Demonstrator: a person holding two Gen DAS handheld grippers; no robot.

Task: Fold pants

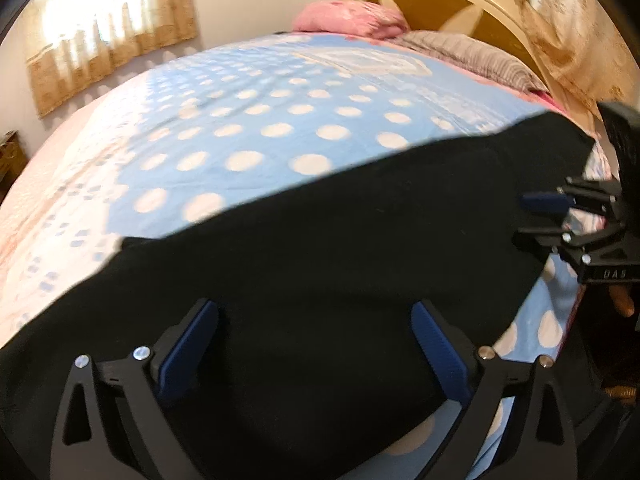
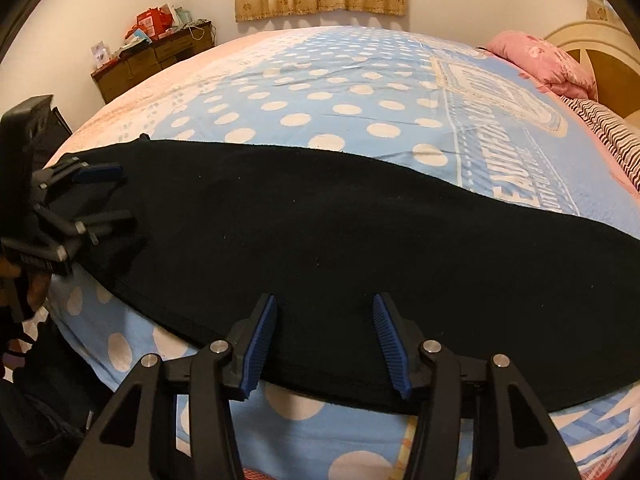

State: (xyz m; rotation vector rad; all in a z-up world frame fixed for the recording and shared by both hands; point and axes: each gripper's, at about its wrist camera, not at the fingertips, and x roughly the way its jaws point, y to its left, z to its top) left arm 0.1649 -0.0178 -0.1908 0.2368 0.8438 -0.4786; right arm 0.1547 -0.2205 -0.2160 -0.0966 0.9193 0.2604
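Observation:
Black pants (image 1: 340, 240) (image 2: 320, 220) lie flat in a long band across the near side of the bed. My left gripper (image 1: 314, 314) hovers over one end of them, jaws spread wide, pads clear of the cloth. In the right wrist view that same left gripper (image 2: 116, 194) shows at the far left, above the pants' end. My right gripper (image 2: 326, 300) stands open over the near hem, with nothing pinched between its blue pads (image 2: 260, 344). From the left wrist view the right gripper (image 1: 534, 220) appears at the right edge, beside the other end of the pants.
The bed carries a blue bedspread with white dots (image 1: 280, 132) (image 2: 340, 92). A pink pillow (image 2: 536, 60) and a striped pillow (image 2: 608, 132) lie by the headboard (image 1: 460, 4). A wooden dresser (image 2: 152, 60) with clutter stands beyond the bed's far corner. The bed edge (image 2: 280, 428) runs just below the hem.

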